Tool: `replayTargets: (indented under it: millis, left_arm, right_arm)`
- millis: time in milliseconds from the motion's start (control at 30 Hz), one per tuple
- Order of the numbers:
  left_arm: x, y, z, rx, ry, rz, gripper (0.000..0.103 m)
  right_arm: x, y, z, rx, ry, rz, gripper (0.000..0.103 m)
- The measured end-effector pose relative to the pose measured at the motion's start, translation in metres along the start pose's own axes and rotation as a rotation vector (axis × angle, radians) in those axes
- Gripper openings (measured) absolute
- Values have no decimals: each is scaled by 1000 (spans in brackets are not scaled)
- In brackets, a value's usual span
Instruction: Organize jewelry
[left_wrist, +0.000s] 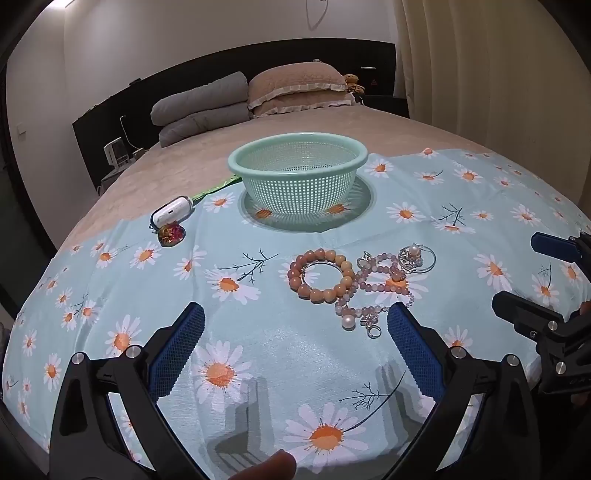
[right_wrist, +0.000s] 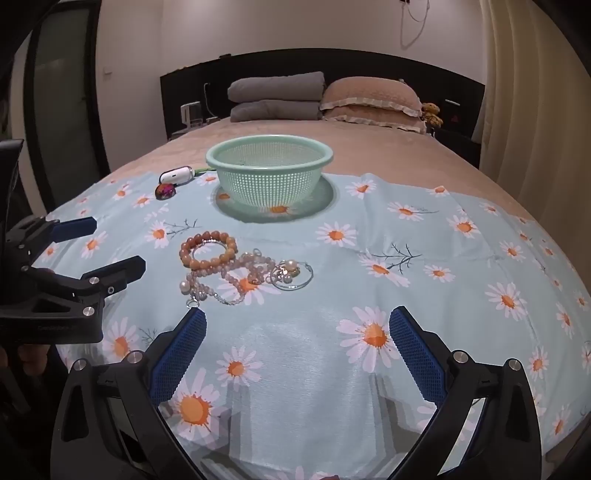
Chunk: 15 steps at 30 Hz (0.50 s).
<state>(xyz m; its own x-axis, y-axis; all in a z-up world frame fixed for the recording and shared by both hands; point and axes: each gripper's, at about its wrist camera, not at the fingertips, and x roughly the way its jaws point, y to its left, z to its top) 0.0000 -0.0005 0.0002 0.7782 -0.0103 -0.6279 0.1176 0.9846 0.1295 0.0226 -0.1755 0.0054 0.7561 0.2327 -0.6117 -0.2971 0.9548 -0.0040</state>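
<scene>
Bedroom setup, daisy cloth (left_wrist: 258, 369) on the bed. Both my grippers, left gripper (left_wrist: 295, 332) and right gripper (right_wrist: 297, 328), gape wide, empty. Jewelry pile (left_wrist: 362, 284) sits just in front of the green basket (left_wrist: 297, 155); I'd pinch one bracelet rim.

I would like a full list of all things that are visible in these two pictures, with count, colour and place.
basket: 1, pale green, on the cloth, behind the jewelry, looks empty
bead bracelet: 1, orange-brown, on the cloth, left of the pile
pink bead strand: 1, pink with a pearl, beside the bracelet
hoop with pearl: 1, silver, right end of the pile
white case: 1, left of the basket
shiny charm: 1, red-gold, beside the case
cloth: 1, light blue with daisies, over the bed
pillows: 4, two grey, two beige, at the headboard
left gripper: open, over the cloth
right gripper: open, over the cloth
</scene>
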Motion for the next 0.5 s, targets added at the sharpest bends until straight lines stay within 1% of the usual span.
replayTargets:
  millis: [267,300,433,500]
  left_arm:
    - [-3,0,4,35,-21,-43,97]
    - [-5,2,-1,0,-13,7,97]
    - [-2,7,-2,3,-4,3,97]
    - [-4,-2,-2,14,-10,15,97]
  right_arm:
    - [2,1,-1,2,1,-4,95]
    - [4,7,-3,-12,7,-13,95]
    - [3,3,-3,-8,5,-7,95]
    - [2,2,-3,-10,4,-7,95]
